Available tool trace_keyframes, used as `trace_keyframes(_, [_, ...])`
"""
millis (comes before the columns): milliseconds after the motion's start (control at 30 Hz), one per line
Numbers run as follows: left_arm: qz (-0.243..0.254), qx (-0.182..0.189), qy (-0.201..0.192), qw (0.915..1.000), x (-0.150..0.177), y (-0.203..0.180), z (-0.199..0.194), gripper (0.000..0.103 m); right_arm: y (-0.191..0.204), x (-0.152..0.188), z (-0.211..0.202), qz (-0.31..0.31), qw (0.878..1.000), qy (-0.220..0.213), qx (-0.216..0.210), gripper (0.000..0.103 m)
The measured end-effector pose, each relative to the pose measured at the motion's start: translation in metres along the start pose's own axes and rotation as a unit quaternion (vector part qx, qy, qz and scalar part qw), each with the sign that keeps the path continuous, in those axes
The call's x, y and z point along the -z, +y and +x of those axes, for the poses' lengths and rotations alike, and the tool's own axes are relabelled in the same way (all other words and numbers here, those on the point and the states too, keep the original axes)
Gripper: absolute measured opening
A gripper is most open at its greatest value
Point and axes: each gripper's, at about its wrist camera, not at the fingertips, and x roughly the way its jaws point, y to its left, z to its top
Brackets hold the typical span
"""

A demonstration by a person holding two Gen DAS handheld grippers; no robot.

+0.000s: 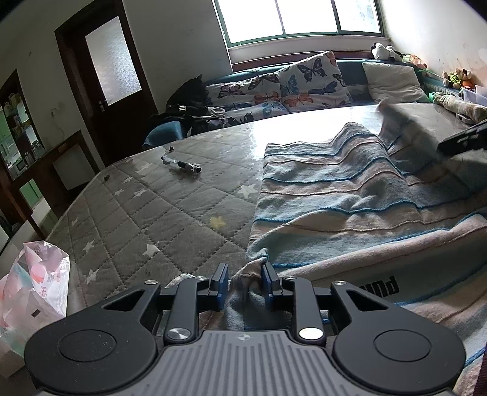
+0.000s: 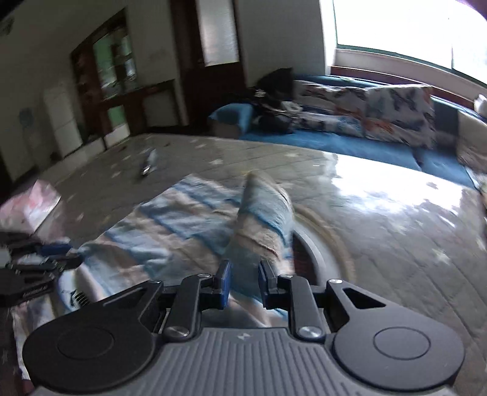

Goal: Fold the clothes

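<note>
- Bedroom, daylight from a wide window (image 1: 299, 16) at the back; dark door (image 1: 106, 76) with a frosted pane on the left wall.
- Quilted grey mattress (image 1: 146, 213) with pale stars, glossy under the window light.
- Butterfly-print cushions (image 1: 313, 82) and a plain pale pillow (image 1: 392, 80) along the far edge; soft toys (image 1: 456, 77) in the far right corner.
- Black-and-silver pen-like object (image 1: 182, 165) lying alone on the mattress, well apart from the cloth.
- Pink-and-white plastic bag (image 1: 39, 274) beside the near left corner of the mattress.
- Striped blue-and-beige garment (image 1: 334, 195) spread over the right half of the mattress, rumpled, black lettering on a pale band near its front edge.
- Left gripper (image 1: 243, 286) low at the garment's near left corner; jaws narrowly parted, a bunched fold of fabric between the blue pads, touching the right pad; firm pinch or not, cannot tell.
- Right gripper (image 2: 245, 284) tilted downward, view blurred; jaws a small way apart with a raised ridge of the same garment (image 2: 261, 219) running up from between them, fabric filling the gap and lifted off the mattress (image 2: 395, 243).
- In the left wrist view, right gripper's dark body (image 1: 465, 138) at the far right edge above the cloth.
</note>
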Motion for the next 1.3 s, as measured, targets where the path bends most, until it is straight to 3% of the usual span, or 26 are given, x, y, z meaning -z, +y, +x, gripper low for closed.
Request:
trace_keyframes(67, [-0.002,0.0,0.0,1.0,0.0,0.001,0.0,0.031,0.013,0.001,0.008,-0.017,1.0,0.01,-0.009,0.031])
trace_keyframes(200, [-0.008,0.001,-0.001,1.0,0.001,0.005,0.0,0.036,0.021,0.003,0.009,-0.031,0.999,0.009,-0.011,0.031])
trace_keyframes(367, [-0.011,0.003,-0.003,0.9999,0.001,0.006,0.0,0.037,-0.012,-0.005,-0.012,0.05,0.998,-0.035,-0.015,0.031])
trace_keyframes(500, [-0.012,0.003,-0.004,0.9999,0.002,0.007,0.0,0.038,-0.039,-0.008,-0.017,0.1,0.993,-0.054,0.013,0.031])
trace_keyframes(733, [-0.011,0.002,-0.004,0.9999,0.002,0.008,0.0,0.04,-0.072,0.003,0.011,0.162,0.987,-0.002,0.003,0.032])
trace_keyframes(933, [-0.011,0.001,-0.004,0.9999,0.002,0.008,0.001,0.041,-0.069,0.012,0.032,0.183,0.983,0.016,-0.015,0.034])
trace_keyframes(1000, [-0.011,0.001,-0.005,0.9999,0.002,0.008,0.001,0.041,-0.063,0.012,0.035,0.174,0.985,0.014,-0.009,0.033])
trace_keyframes(1033, [-0.011,0.001,-0.005,0.9999,0.002,0.008,0.001,0.041,-0.06,0.012,0.035,0.169,0.986,0.013,-0.005,0.024])
trace_keyframes(1133, [-0.011,0.001,-0.004,0.9999,0.002,0.008,0.002,0.041,-0.047,0.01,0.03,0.137,0.99,0.002,0.024,0.008])
trace_keyframes(1300, [-0.012,0.0,-0.005,0.9999,0.002,0.008,0.002,0.042,-0.02,0.003,0.014,0.044,0.993,-0.028,0.103,0.006])
